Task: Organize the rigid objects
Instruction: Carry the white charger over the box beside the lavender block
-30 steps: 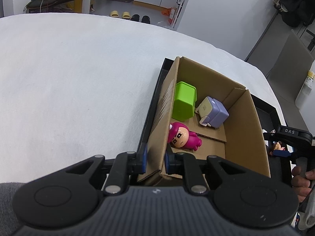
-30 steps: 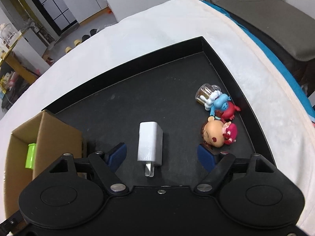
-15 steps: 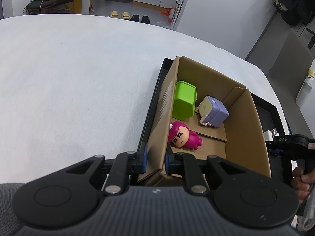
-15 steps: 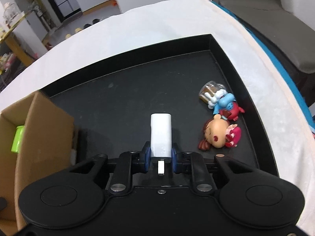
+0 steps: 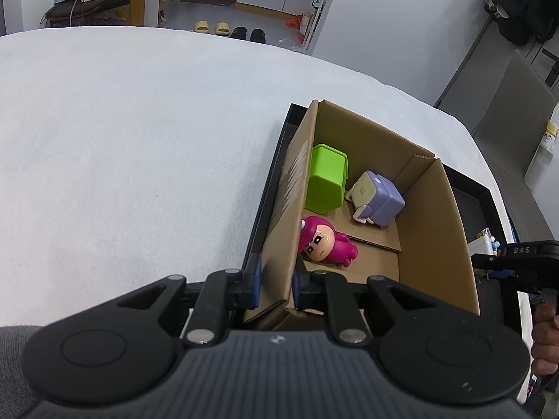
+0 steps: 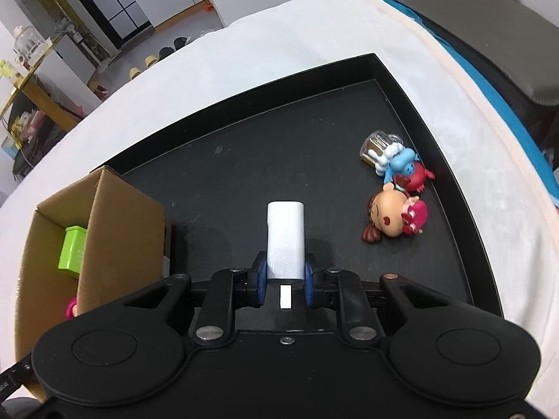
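Charger (image 6: 285,241), white and oblong, sits clamped between the blue pads (image 6: 261,281) of the right gripper (image 6: 285,283), prongs toward the camera, over the bare floor of the black tray (image 6: 450,181). To its right, near the tray's corner, lie a big-headed doll (image 6: 393,217), a blue-and-red figure (image 6: 407,171) and a small clear mug (image 6: 376,145), bunched close together. At the tray's left end stands the box (image 5: 436,230), open-topped. The left gripper (image 5: 276,285) is clenched on the box's near-left wall, one pad outside and one inside. Inside the box are a green bin (image 5: 326,183) on its side, a lilac block toy (image 5: 379,199) just beside it, and a pink figure (image 5: 326,242) nearest the gripped wall. Tray rests on a white cloth (image 5: 139,160).
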